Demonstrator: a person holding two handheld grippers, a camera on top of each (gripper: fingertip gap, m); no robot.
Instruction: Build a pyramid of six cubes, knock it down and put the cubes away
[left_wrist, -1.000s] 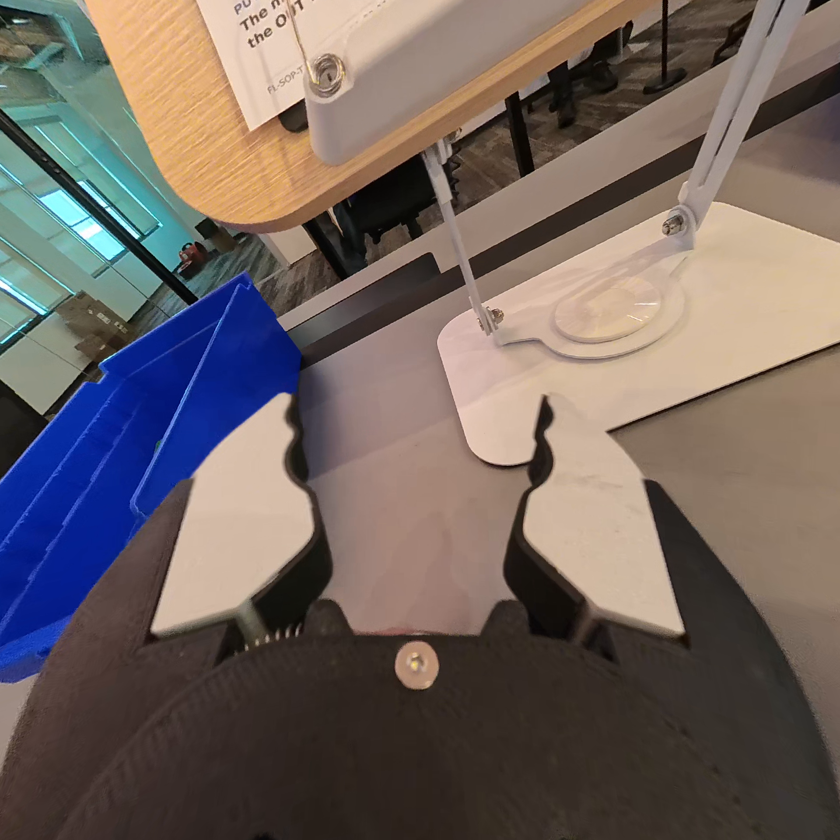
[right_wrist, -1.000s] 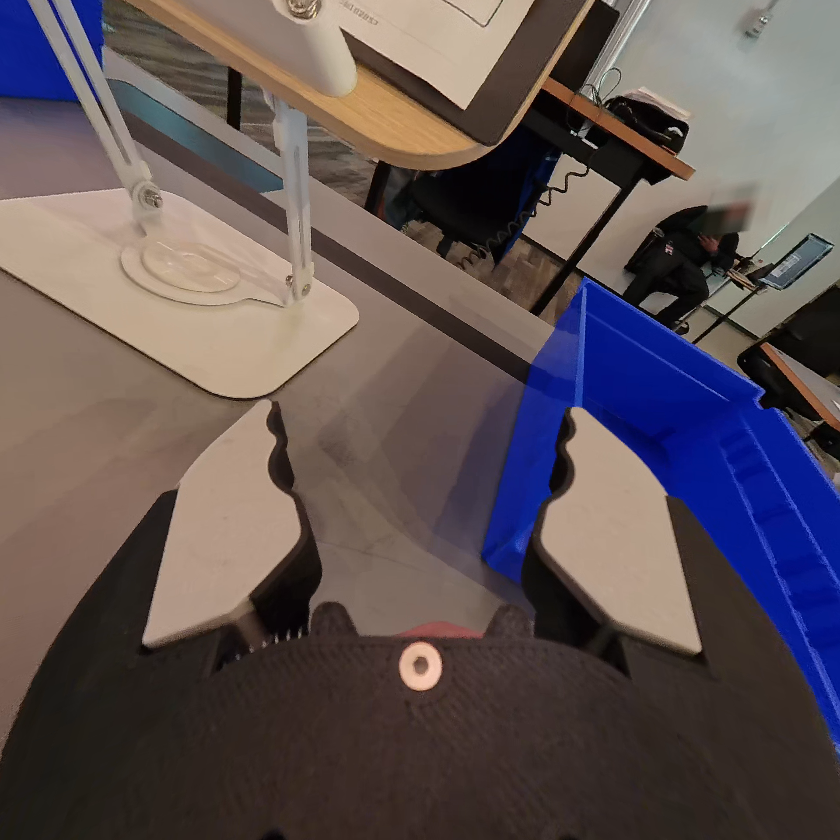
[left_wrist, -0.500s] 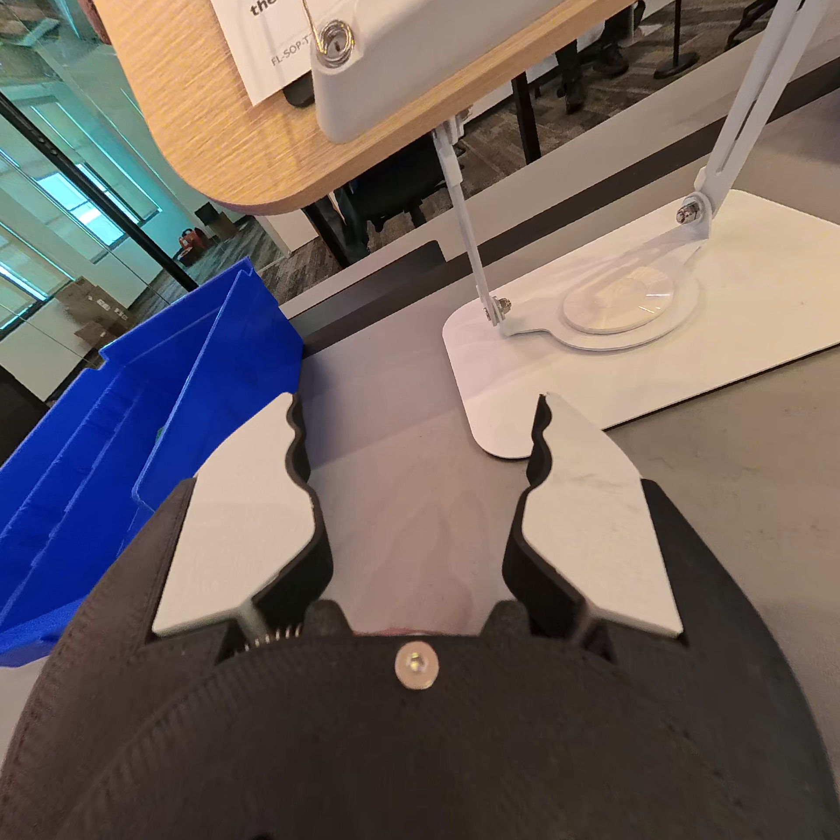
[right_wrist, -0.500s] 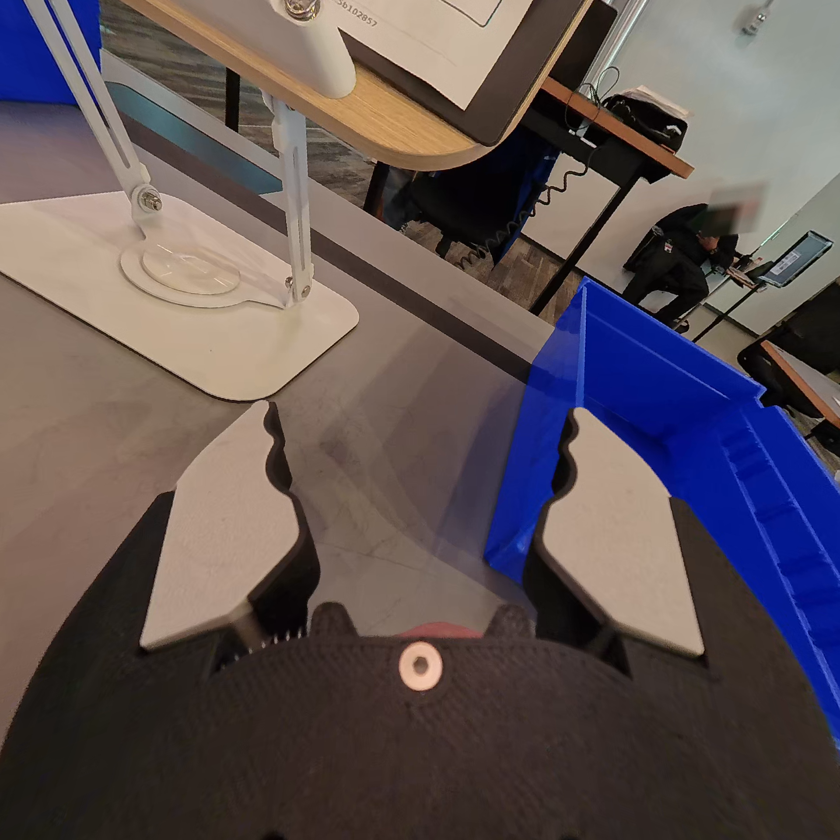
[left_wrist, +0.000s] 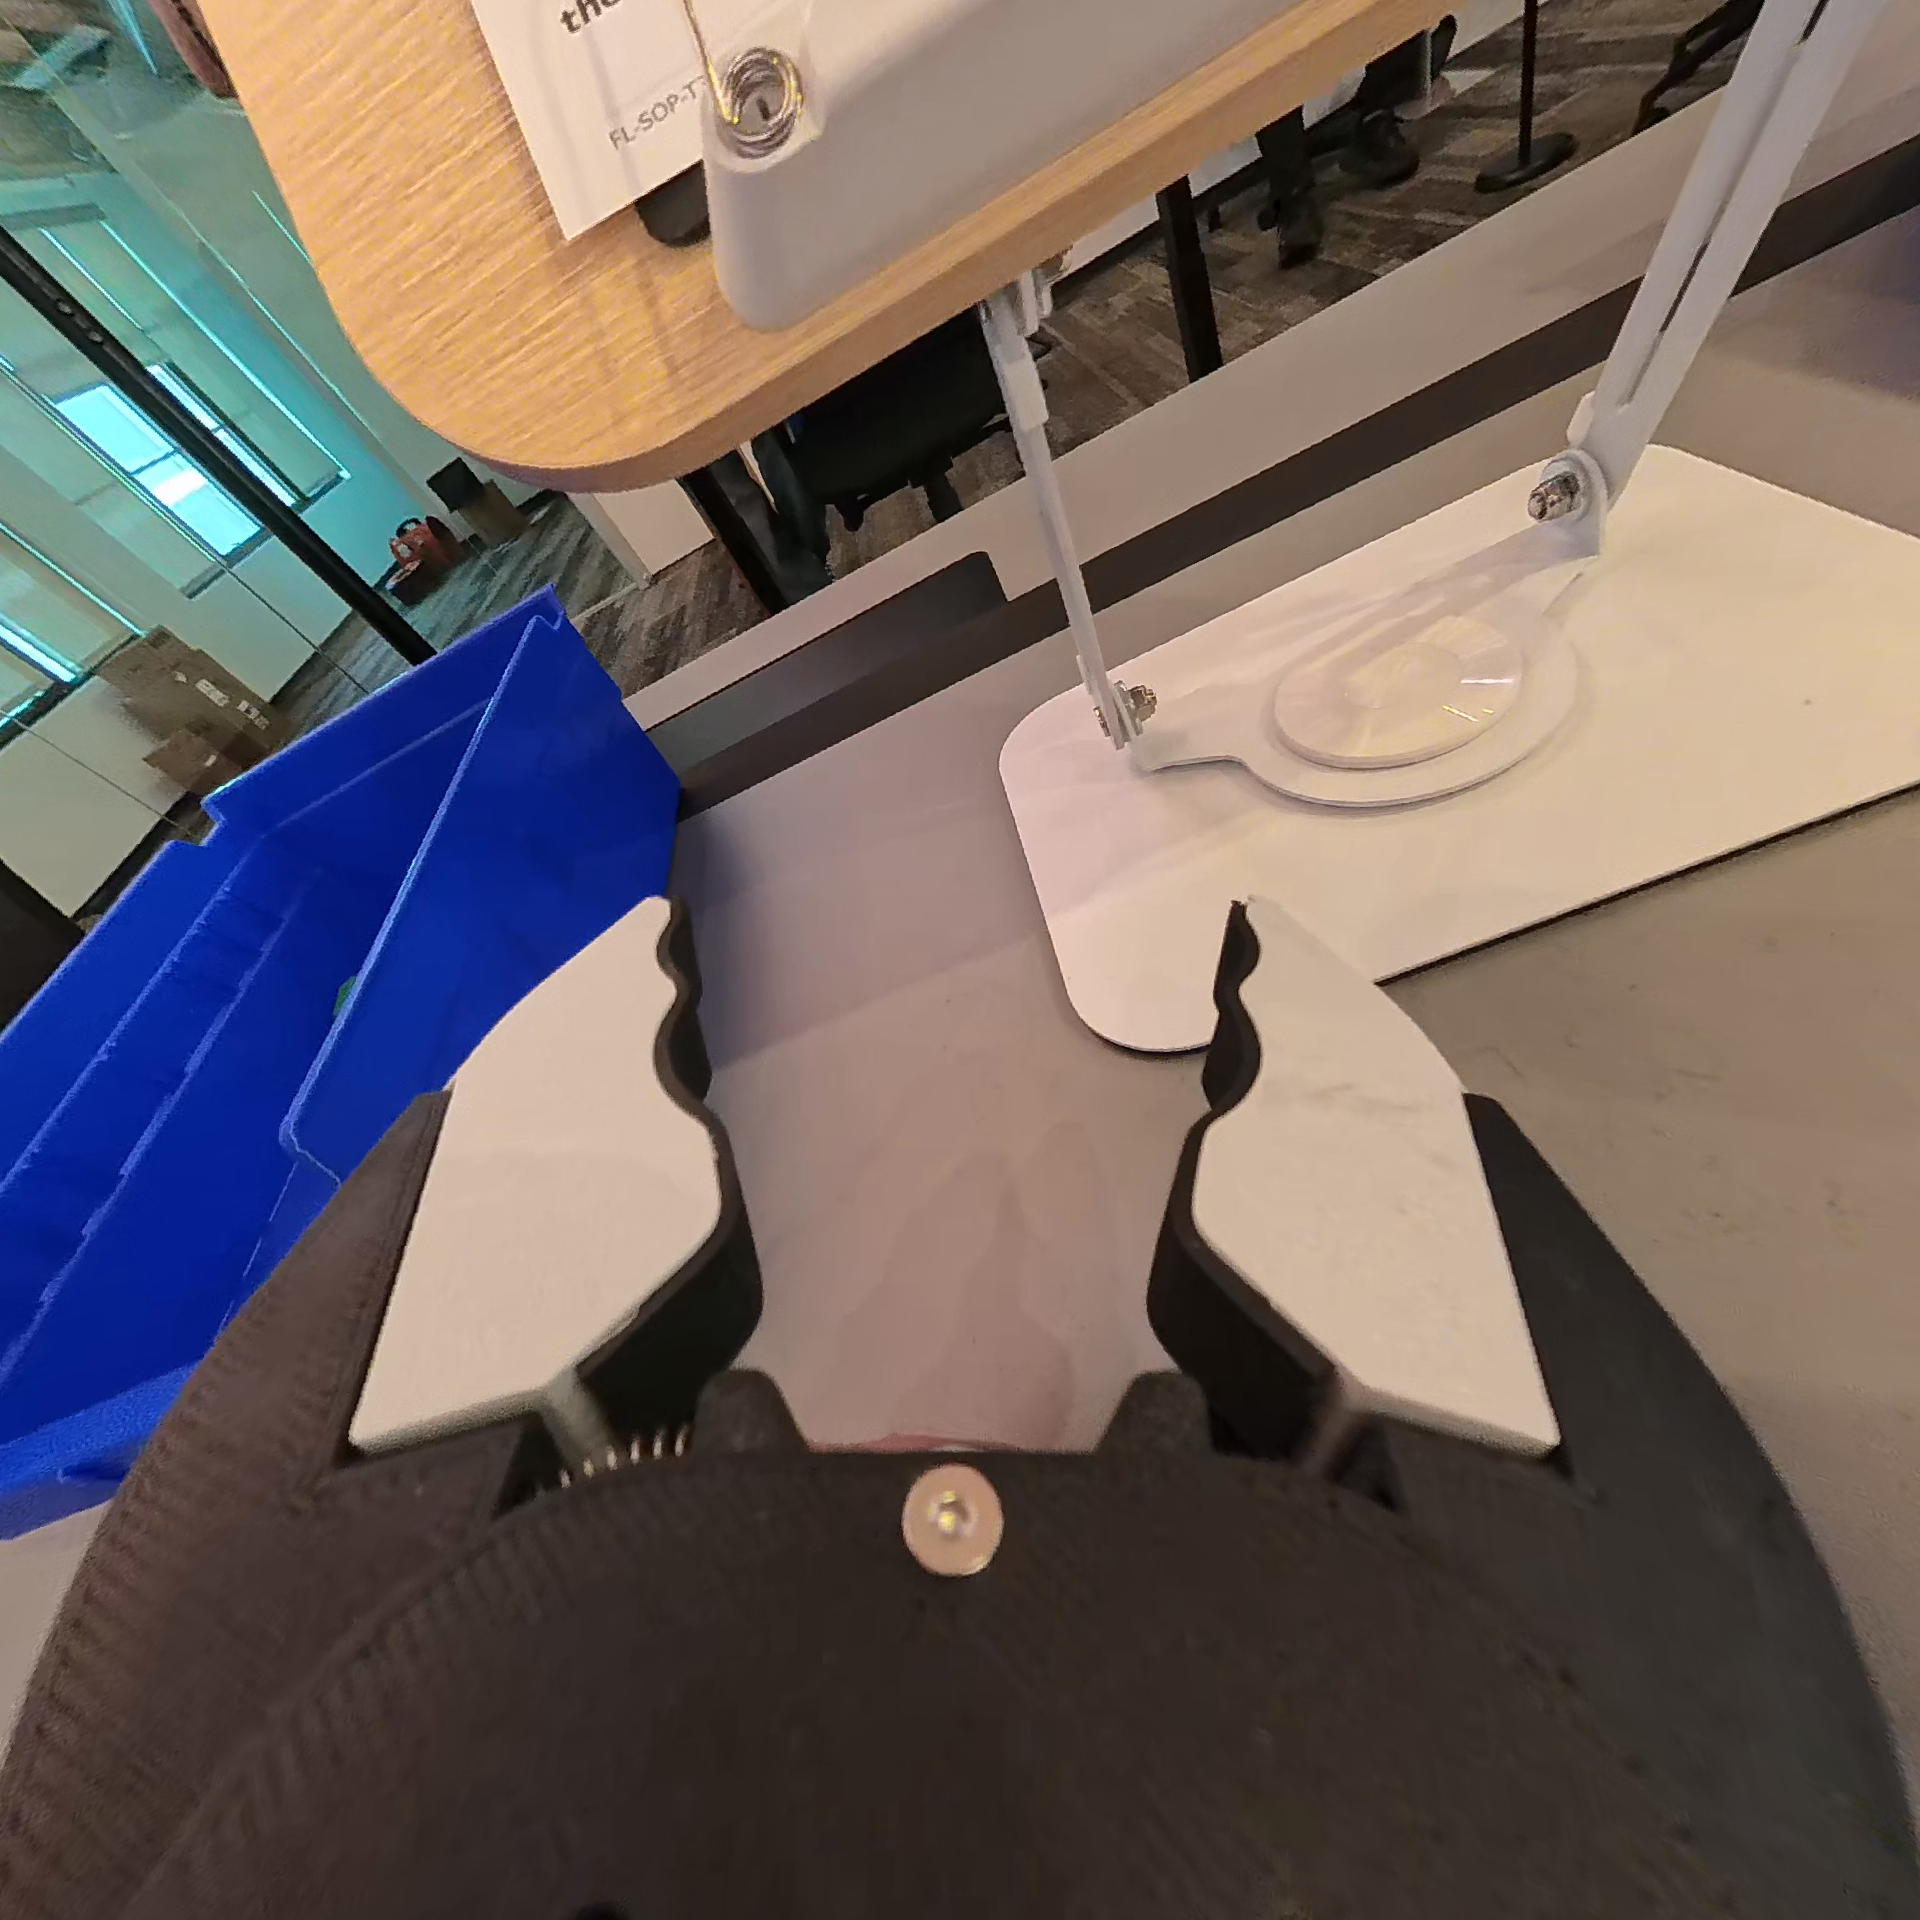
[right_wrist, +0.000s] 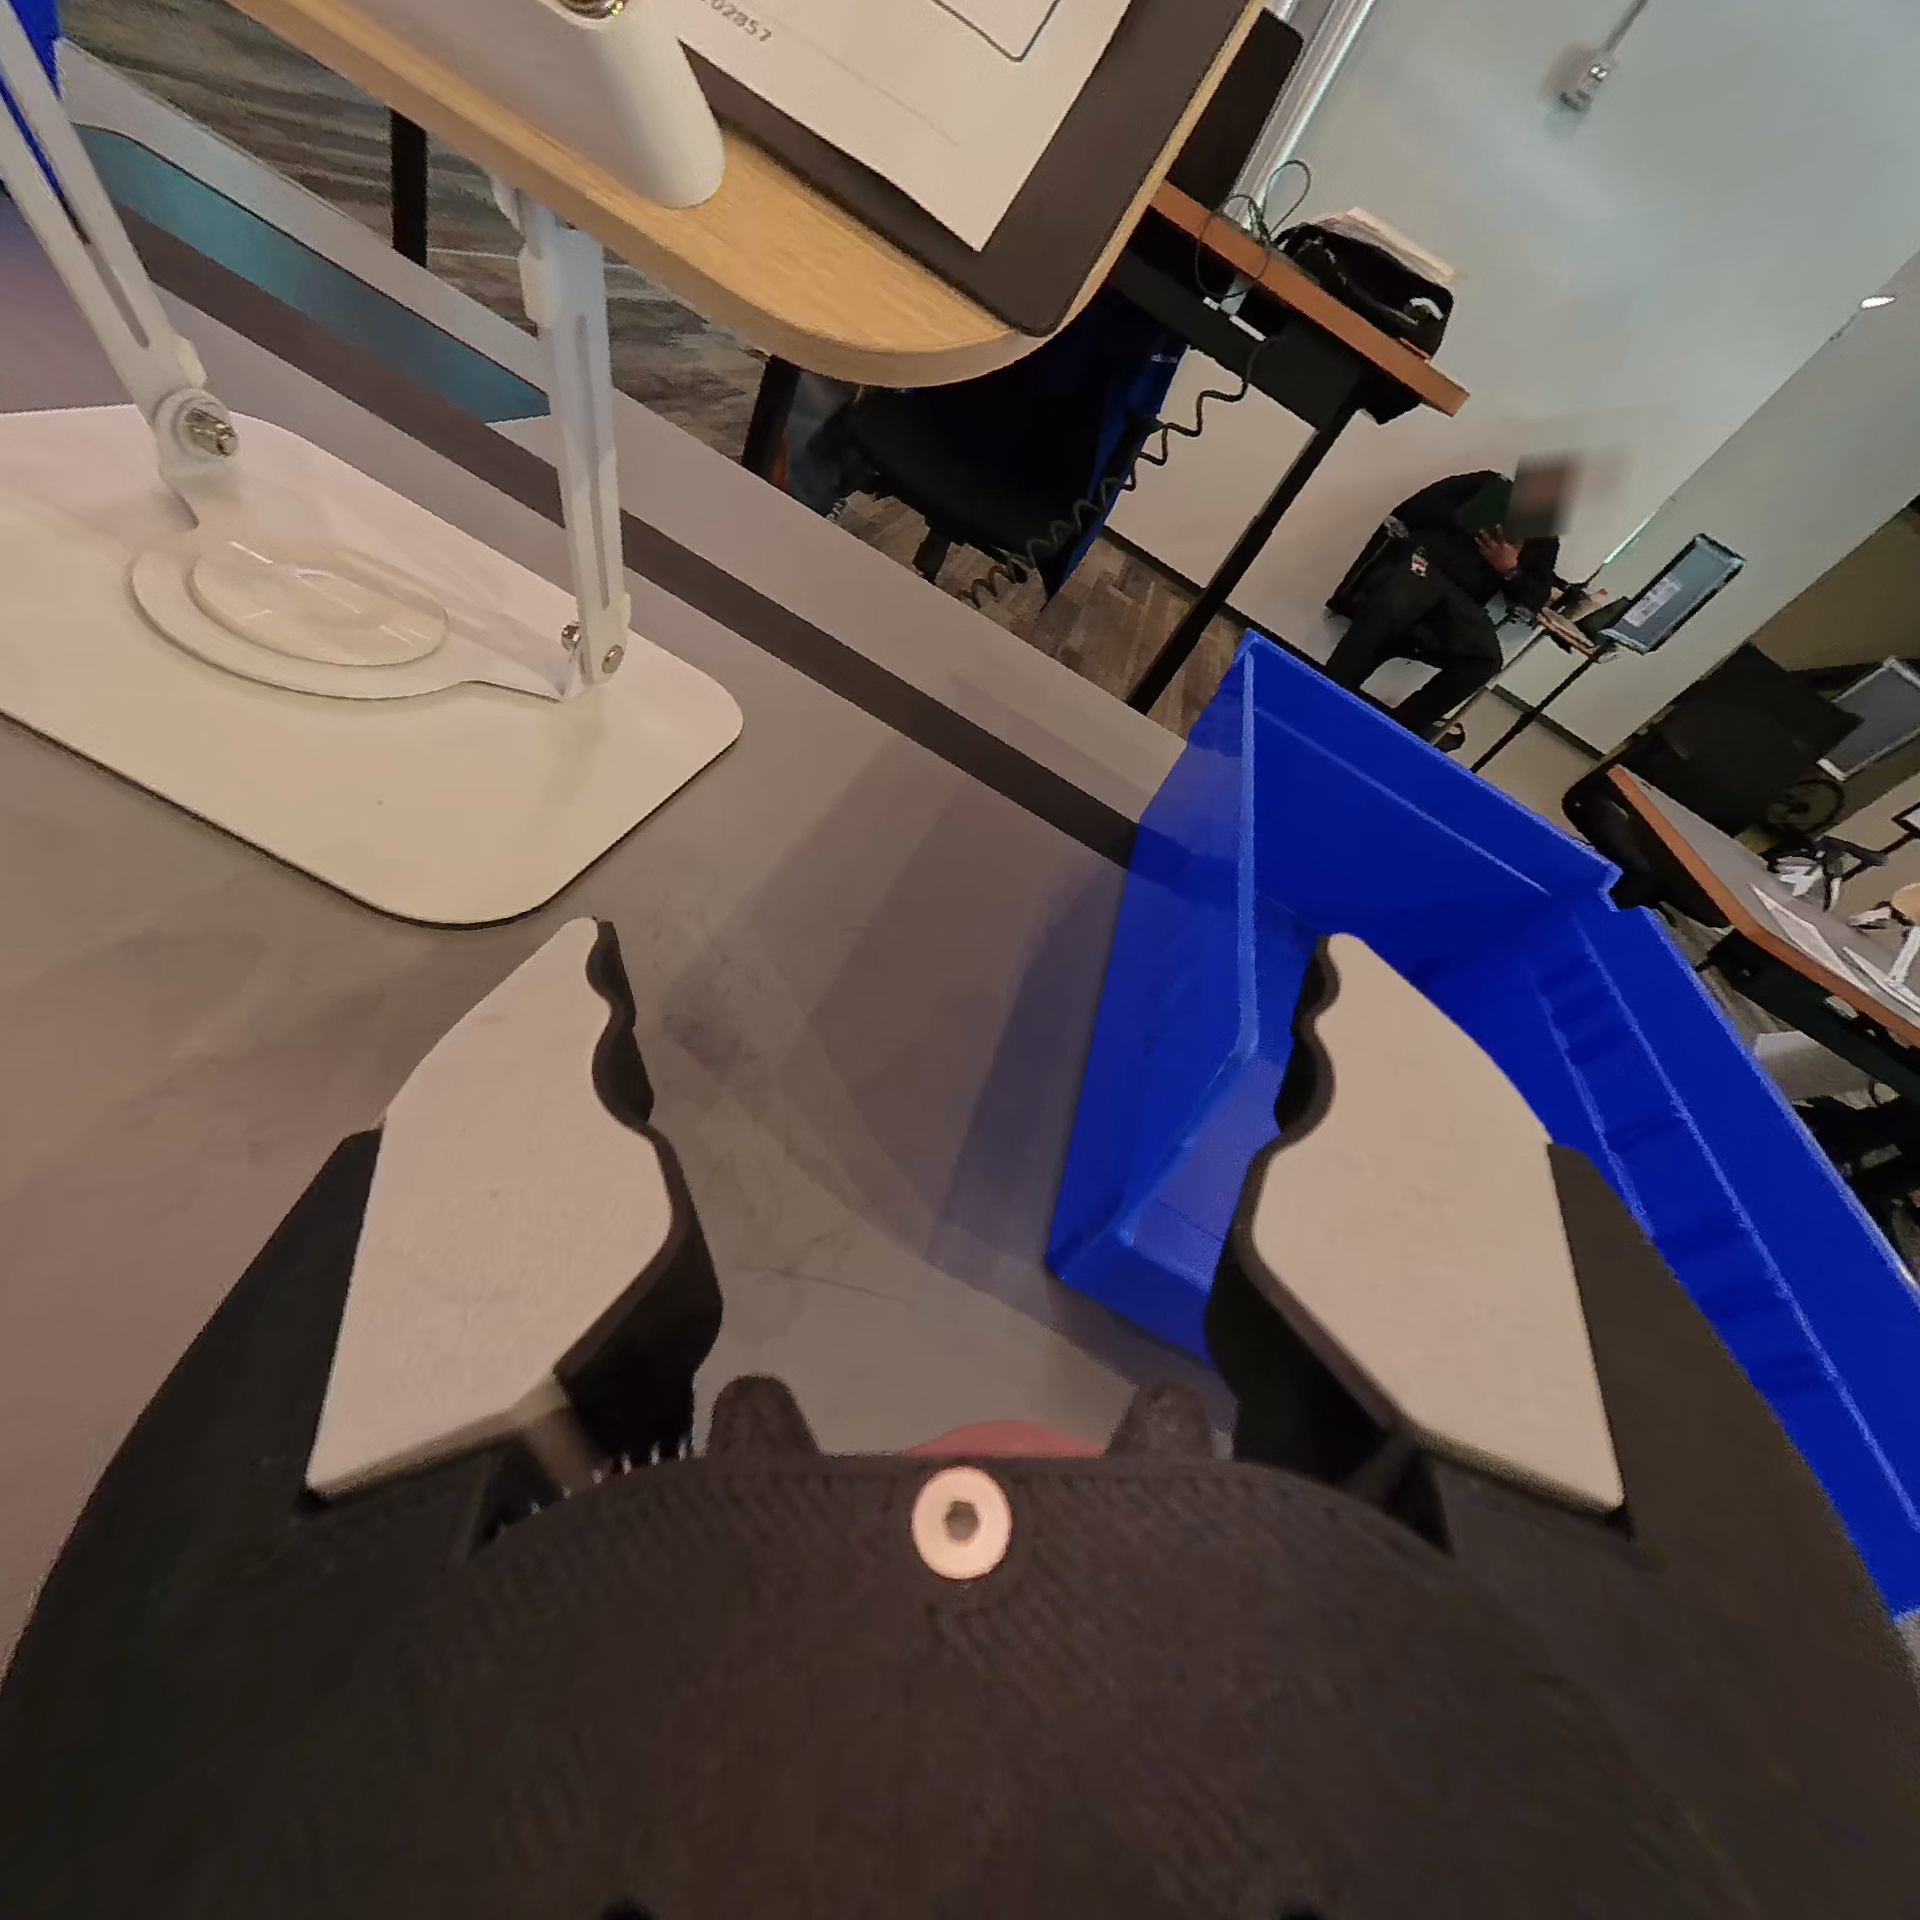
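No cube shows clearly in either view; only a thin pink-red sliver (right_wrist: 1003, 1439) peeks out behind the right gripper's body, and a fainter one in the left wrist view (left_wrist: 914, 1442). My left gripper (left_wrist: 951, 920) is open and empty above the grey table (left_wrist: 935, 1143), with a blue bin (left_wrist: 312, 935) just to its left. My right gripper (right_wrist: 961, 940) is open and empty above the table (right_wrist: 883, 1039), with a second blue bin (right_wrist: 1403, 883) to its right; its right finger overlaps the bin's near wall in the picture.
A white stand with a flat base plate (left_wrist: 1558, 790) and thin slanted legs (left_wrist: 1060, 540) sits ahead of both grippers, also in the right wrist view (right_wrist: 364, 748). A wooden board (left_wrist: 499, 312) with papers hangs above. A person (right_wrist: 1455, 603) sits far off.
Both views shift slightly, as if the grippers tilt or draw back a little: the stand base and bins slide down and closer in the picture. Both grippers stay open and empty.
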